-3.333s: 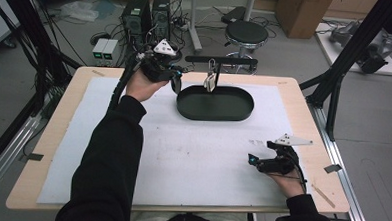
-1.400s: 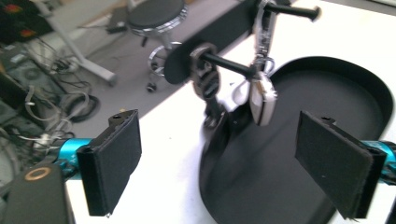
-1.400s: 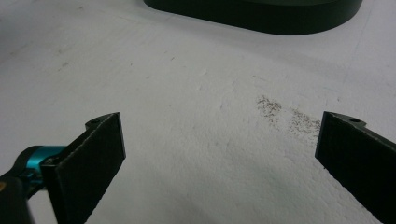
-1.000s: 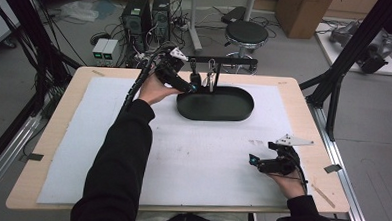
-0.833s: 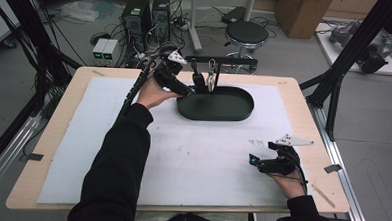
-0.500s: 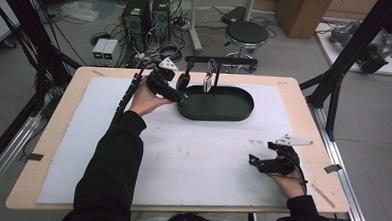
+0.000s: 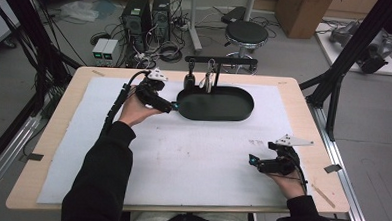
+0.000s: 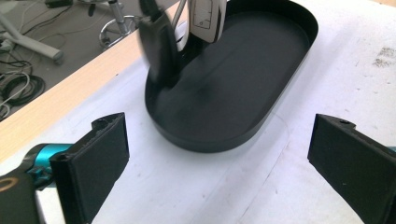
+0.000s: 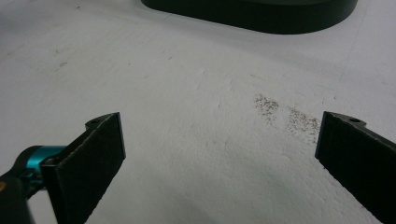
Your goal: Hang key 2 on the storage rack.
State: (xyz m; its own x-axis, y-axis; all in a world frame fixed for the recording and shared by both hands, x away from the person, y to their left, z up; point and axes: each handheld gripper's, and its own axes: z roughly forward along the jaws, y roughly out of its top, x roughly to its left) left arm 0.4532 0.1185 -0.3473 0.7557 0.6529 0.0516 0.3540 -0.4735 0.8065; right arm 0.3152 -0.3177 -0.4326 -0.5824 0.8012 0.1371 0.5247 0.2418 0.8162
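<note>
**Tools spread wide, nothing gripped**

Left tool (image 7: 173, 108) hovers at the black oval tray's (image 7: 236, 115) left end, upper centre of the high view, jaws apart and empty. Right tool (image 7: 252, 160) rests lower right on the white surface (image 7: 192, 155), jaws likewise apart.

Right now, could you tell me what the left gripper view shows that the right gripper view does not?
The left gripper view alone shows the inside of the black oval tray, with a black item and a white tag hanging above its far end, plus the bare wooden table edge. The right gripper view alone shows dark speckled marks on the mat. Both share open tongs, the white mat and the tray's outer wall.
</note>
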